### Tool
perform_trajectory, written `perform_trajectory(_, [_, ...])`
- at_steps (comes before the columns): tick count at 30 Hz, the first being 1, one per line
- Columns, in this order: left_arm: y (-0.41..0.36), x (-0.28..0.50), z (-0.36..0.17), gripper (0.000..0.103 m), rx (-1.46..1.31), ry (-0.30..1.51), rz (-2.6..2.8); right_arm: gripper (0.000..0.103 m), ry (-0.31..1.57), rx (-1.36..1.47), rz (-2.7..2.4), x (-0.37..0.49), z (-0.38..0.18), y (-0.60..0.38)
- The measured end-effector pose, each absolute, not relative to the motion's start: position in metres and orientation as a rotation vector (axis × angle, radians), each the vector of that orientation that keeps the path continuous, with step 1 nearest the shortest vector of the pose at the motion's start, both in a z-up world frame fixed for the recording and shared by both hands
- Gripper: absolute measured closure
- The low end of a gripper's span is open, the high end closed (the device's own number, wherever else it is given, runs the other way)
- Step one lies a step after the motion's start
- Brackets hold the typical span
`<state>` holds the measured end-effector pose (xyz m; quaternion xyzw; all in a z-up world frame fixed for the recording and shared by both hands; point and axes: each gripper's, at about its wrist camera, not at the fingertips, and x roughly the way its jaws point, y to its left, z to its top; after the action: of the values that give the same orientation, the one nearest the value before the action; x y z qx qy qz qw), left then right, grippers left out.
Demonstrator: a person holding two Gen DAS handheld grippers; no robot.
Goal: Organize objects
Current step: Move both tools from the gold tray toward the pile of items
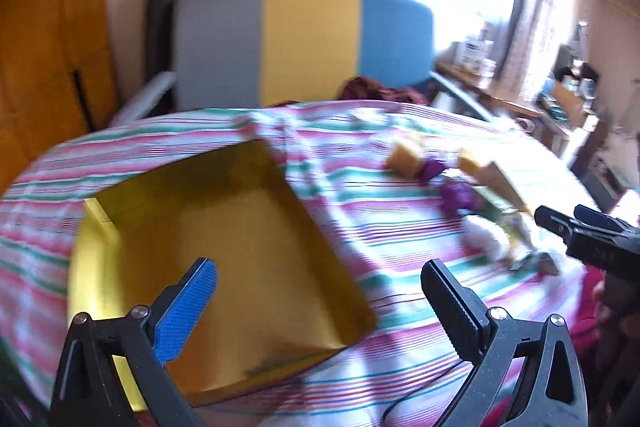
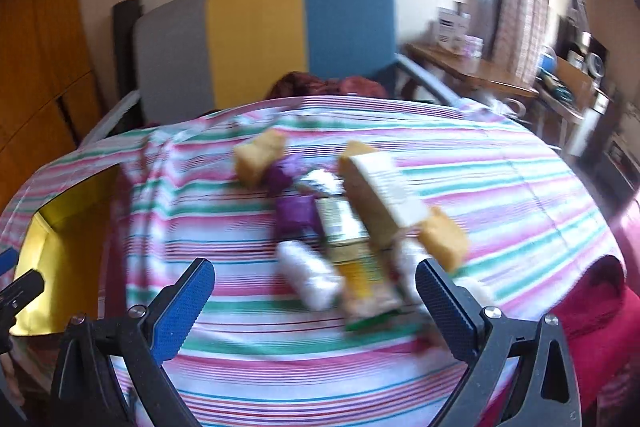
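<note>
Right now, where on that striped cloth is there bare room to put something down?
Bare stripes lie between the yellow box and the pile of packets, and also right of the pile toward the cloth's edge. The yellow box's floor looks bare too. The pile itself is crowded, sponges and packets touching.

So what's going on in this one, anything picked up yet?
Nothing is held yet. The left gripper hangs open over an empty yellow box on the striped cloth. The right gripper is open too, in front of a blurry pile of sponges and packets lying outside the box.
</note>
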<state>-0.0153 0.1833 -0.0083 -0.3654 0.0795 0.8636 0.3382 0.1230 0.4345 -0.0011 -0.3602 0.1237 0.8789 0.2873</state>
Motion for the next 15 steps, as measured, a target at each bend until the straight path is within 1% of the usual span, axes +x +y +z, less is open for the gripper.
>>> perform_trajectory(3, [0.209,-0.012,-0.010,0.000,-0.959,0.198,2.167,0.001,0.392,-0.930,2.256,0.150,0.002,0.470])
perform_trajectory(7, [0.249,-0.007,-0.021,0.000,-1.000,0.239,2.059,0.001,0.474,-0.918,2.200,0.170,-0.001,0.497])
perform_trajectory(10, [0.283,-0.001,-0.033,0.000,-1.038,0.305,1.958,0.001,0.543,-0.919,2.178,0.180,-0.007,0.508])
perform_trajectory(11, [0.297,0.003,-0.037,0.000,-1.031,0.343,1.920,0.001,0.567,-0.923,2.177,0.180,-0.010,0.510])
perform_trajectory(15, [0.339,0.009,-0.043,0.000,-0.984,0.399,1.871,0.001,0.679,-0.927,2.195,0.185,-0.017,0.518])
